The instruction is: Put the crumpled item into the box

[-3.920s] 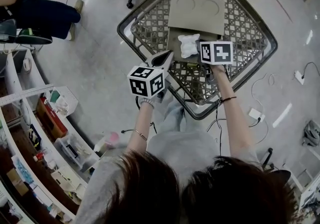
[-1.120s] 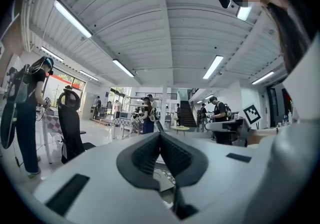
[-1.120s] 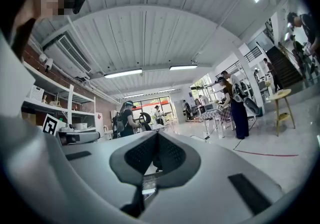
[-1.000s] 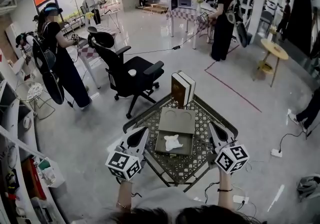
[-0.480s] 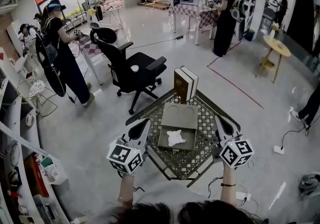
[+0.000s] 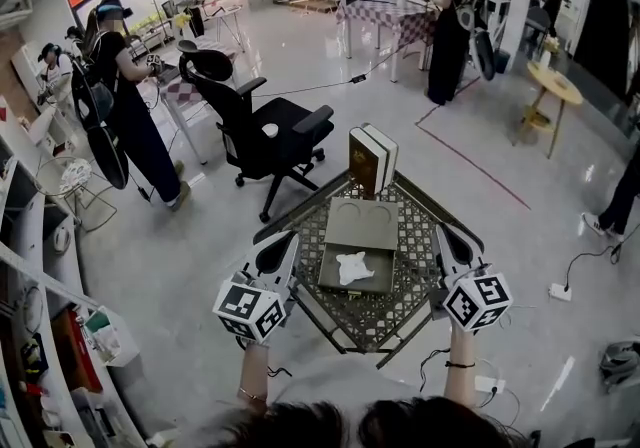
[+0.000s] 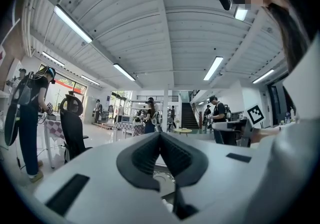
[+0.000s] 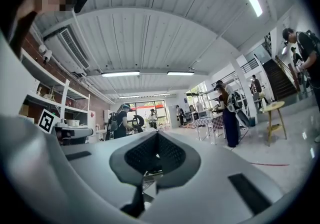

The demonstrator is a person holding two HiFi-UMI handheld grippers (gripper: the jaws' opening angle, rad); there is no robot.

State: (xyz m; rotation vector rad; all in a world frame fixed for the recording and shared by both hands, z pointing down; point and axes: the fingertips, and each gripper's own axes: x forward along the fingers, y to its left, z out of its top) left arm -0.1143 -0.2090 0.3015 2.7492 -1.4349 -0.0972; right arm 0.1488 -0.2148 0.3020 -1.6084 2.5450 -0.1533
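The white crumpled item (image 6: 350, 267) lies in the flat brown box (image 6: 340, 282) on the lattice-top table (image 6: 400, 311). The box's lid (image 6: 362, 224) lies open behind it. My left gripper (image 6: 283, 239) hovers at the table's left edge, apart from the box. My right gripper (image 6: 441, 233) hovers at the table's right edge. In the left gripper view the left gripper (image 7: 160, 136) has its jaws shut with nothing between them. The right gripper (image 8: 157, 135) shows the same in the right gripper view. Both point level into the room.
A brown book-shaped case (image 6: 372, 159) stands upright at the table's far corner. A black office chair (image 6: 260, 131) is beyond the table on the left. People stand further off. Shelves (image 6: 40, 336) line the left side.
The right gripper, beside the crumpled item 3.9 s ago, has drawn back to the table's right edge. The head view has lifted to show the room. Over the last second both grippers barely moved.
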